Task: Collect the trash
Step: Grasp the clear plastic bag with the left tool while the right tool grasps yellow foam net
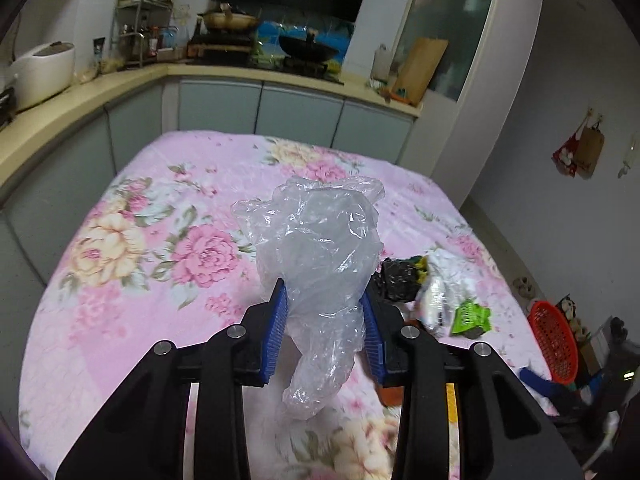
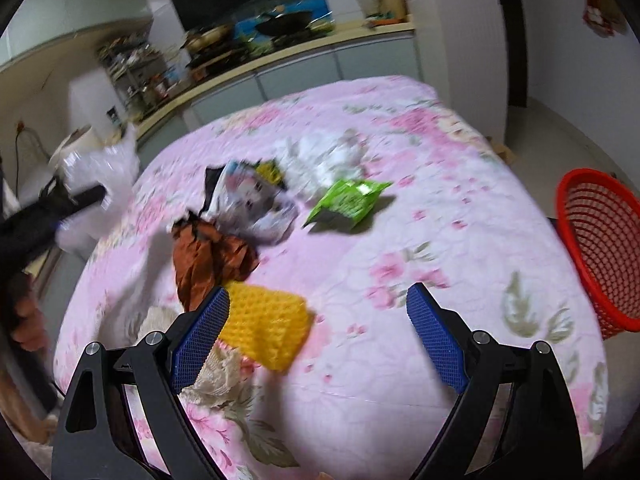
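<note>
My left gripper (image 1: pixel 323 292) is shut on a crumpled clear plastic bag (image 1: pixel 320 248), held above the pink floral tablecloth (image 1: pixel 132 248); the same bag (image 2: pixel 100 184) and left gripper (image 2: pixel 86 196) show blurred at the left of the right wrist view. My right gripper (image 2: pixel 318 300) stands open low over the table with nothing between its pads. A yellow sponge (image 2: pixel 268 326) lies just beside its left finger. Farther off lie a brown wrapper (image 2: pixel 208 260), a printed packet (image 2: pixel 252 200), a green packet (image 2: pixel 348 200) and white crumpled paper (image 2: pixel 324 156).
A red mesh basket (image 2: pixel 600 248) stands off the table's right edge, also the red basket (image 1: pixel 554 344) in the left wrist view. A kitchen counter (image 1: pixel 120 84) with a rice cooker (image 1: pixel 40 72) and wok (image 1: pixel 308 50) runs behind the table. A person's hand (image 2: pixel 28 320) is at far left.
</note>
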The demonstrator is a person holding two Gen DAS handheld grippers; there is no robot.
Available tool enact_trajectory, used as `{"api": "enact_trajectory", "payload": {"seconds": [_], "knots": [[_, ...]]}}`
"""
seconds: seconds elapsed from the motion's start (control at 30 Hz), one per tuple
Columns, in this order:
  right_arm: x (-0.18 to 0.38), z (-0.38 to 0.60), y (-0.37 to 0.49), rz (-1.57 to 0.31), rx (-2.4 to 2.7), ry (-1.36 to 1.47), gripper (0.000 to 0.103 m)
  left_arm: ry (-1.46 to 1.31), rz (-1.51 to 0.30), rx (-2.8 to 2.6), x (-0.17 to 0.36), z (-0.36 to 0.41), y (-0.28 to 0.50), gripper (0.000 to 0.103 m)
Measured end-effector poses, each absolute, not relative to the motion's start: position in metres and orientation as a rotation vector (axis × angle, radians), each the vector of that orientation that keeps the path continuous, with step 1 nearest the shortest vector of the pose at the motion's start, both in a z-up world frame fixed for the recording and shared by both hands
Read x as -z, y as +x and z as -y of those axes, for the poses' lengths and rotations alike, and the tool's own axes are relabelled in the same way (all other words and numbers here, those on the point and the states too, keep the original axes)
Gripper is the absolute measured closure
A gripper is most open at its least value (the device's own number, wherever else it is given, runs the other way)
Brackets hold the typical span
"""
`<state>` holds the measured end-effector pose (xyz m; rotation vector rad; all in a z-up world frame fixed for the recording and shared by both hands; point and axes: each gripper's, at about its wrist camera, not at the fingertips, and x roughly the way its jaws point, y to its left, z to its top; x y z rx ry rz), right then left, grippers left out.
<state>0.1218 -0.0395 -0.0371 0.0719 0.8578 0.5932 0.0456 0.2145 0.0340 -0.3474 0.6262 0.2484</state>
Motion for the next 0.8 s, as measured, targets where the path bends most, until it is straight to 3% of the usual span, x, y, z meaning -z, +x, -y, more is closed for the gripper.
{"api": "enact_trajectory", "payload": {"seconds": [0.1,0.37,0.43,0.8], "knots": [[0.043,0.029,0.119,-0.872,-0.614,0.039,0.022,-0.324,-0.596,-0.276,-0.044,-0.208,0.030,0.070],[0.048,0.005,0.109,-0.874,-0.661,-0.056,0.079,-0.330,-0.590,-0.297,-0.048,-0.205,0.018,0.070],[0.045,0.008,0.108,-0.861,-0.660,-0.057,0.087,-0.330,-0.586,-0.307,-0.049,-0.205,0.017,0.070],[0.009,0.052,0.112,-0.731,-0.557,0.039,0.092,-0.314,-0.546,-0.262,-0.057,-0.184,0.011,0.070]]}}
